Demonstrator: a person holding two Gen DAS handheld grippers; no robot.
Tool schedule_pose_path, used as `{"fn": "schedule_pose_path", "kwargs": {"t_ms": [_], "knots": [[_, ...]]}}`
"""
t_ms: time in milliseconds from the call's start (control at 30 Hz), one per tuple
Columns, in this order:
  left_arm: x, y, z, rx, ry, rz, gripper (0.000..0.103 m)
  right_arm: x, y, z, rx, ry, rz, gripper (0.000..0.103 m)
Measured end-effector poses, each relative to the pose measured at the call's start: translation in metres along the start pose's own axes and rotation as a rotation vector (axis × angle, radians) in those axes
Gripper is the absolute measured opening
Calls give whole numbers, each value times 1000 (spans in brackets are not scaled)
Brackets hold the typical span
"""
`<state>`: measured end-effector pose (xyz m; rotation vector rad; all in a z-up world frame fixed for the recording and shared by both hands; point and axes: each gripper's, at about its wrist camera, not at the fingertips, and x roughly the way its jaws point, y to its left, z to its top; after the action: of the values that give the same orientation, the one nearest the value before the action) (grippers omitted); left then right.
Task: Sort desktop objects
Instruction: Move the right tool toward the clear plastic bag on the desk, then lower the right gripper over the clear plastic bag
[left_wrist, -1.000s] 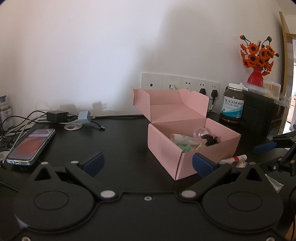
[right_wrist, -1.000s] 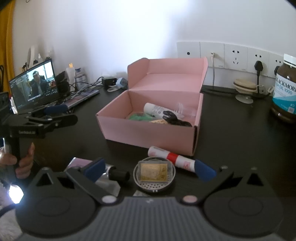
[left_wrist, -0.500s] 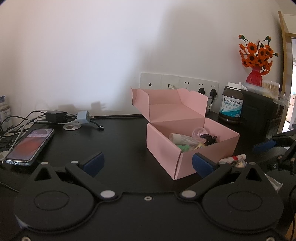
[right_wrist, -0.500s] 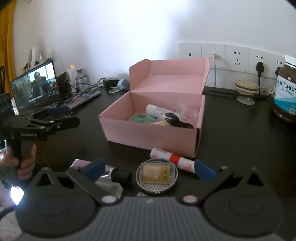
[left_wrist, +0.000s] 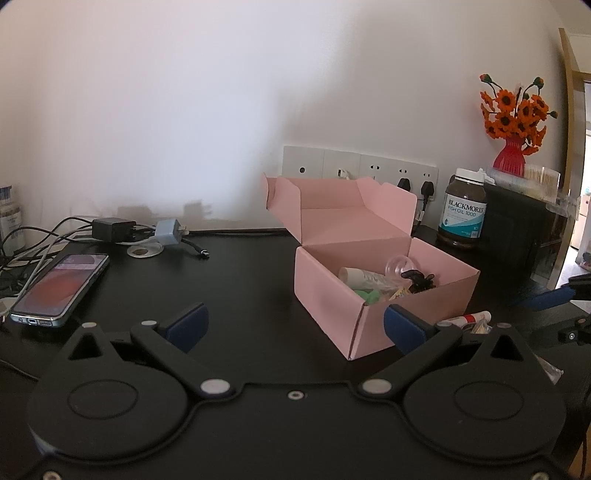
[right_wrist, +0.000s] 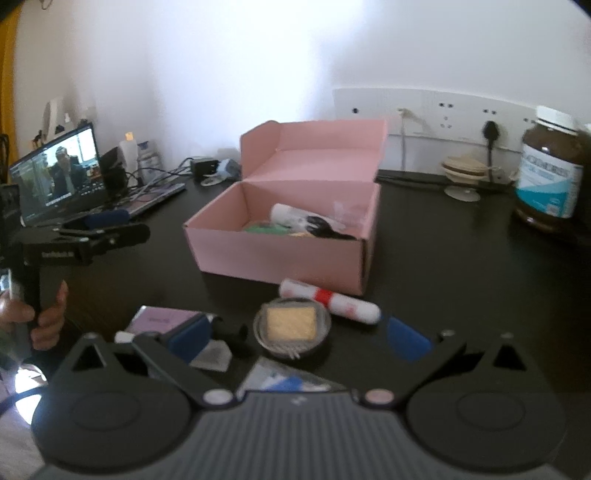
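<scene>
An open pink cardboard box (right_wrist: 280, 254) (left_wrist: 332, 295) stands on the black desk with a white tube, something green and a black item inside. Just in front of it lie a white tube with a red band (right_wrist: 328, 301), a round clear case holding a yellow pad (right_wrist: 291, 326), a purple packet (right_wrist: 162, 319) and a small black-capped item (right_wrist: 229, 330). My right gripper (right_wrist: 299, 338) hangs open above these loose things, holding nothing. My left gripper (left_wrist: 293, 325) is open over bare desk left of the box, empty. A hand (right_wrist: 44, 317) holds its handle.
A phone (left_wrist: 61, 288), chargers and cables (left_wrist: 110, 230) lie at the left in the left wrist view. A fish oil bottle (left_wrist: 463, 212) and a red vase of orange flowers (left_wrist: 511, 122) stand right. A laptop (right_wrist: 62, 173) sits far left. Wall sockets (right_wrist: 443, 110) line the back.
The right gripper has pulled back and risen a little, so the box and loose items sit farther up its view. The left gripper has drifted back slightly.
</scene>
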<state>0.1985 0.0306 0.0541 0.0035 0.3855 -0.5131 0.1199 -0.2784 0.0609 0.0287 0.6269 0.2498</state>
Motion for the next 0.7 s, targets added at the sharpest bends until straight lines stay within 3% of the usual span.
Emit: {"fn": "schedule_pose_path", "kwargs": {"t_ms": [367,700], "knots": [[-1,-2,0,14,-8,2,103,-25,-7,-28,-29,62,-134,102],[-1,-5,0,26,-12,11,103,-46,7,-55,-28,82,-173,102]]}}
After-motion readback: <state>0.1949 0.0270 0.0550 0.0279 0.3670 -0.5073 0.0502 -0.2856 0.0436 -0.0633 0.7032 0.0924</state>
